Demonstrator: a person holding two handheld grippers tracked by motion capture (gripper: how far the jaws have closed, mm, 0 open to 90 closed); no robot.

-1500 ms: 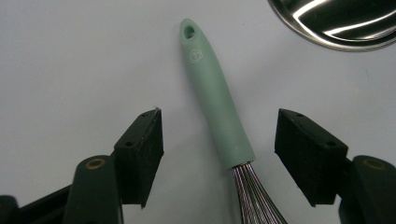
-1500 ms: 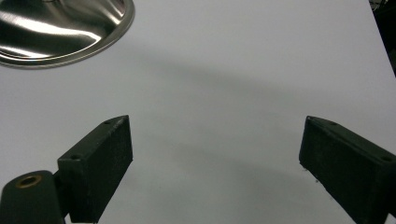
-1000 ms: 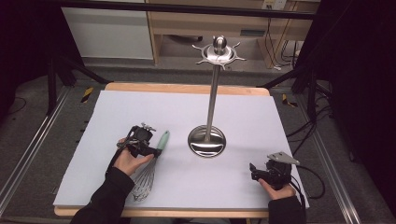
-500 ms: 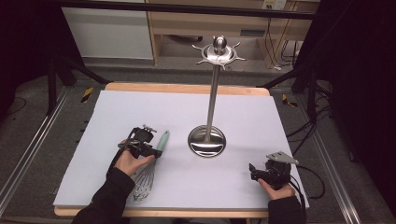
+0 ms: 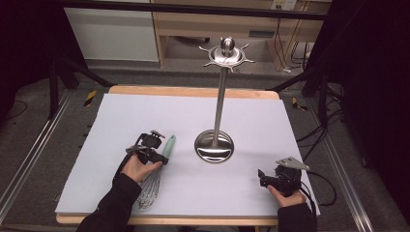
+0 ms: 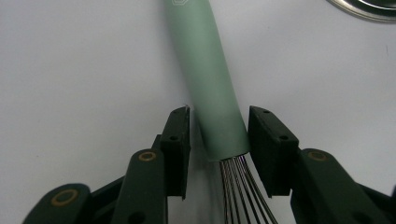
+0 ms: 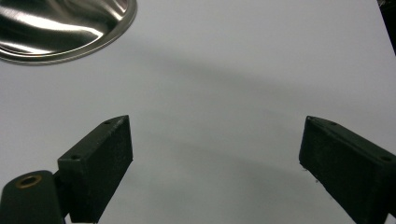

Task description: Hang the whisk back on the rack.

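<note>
You are working with two black two-jaw grippers, one whisk and one stand on one table, so let me count them off as you go: your left gripper (image 6: 218, 140) is sitting over the single whisk with the mint-green cylindrical handle and thin steel wires (image 6: 210, 79), and your right gripper (image 7: 215, 163) is resting near the table's front right corner, well apart from it. The whisk is lying flat on the white matte sheet covering the wooden-edged table (image 5: 290, 121), just left of the tall polished-steel utensil stand with a round dished base and a hooked crown (image 5: 214, 145), handle pointing away from you and wire cage toward you. Compared with a second ago, your left jaws have just been closing in: they are now standing narrow, flanking the lower end of the smooth green handle right where the wires are fanning out, one pad just beside each side of it, and I cannot tell whether they are pressing on it yet. Your left hand is sitting a touch nearer the handle than before, while the whisk, the stand and your right hand are staying where they were. Your right jaws are gaping wide over bare sheet, holding nothing, with the mirror-bright rim of the stand's base showing beyond them.
</note>
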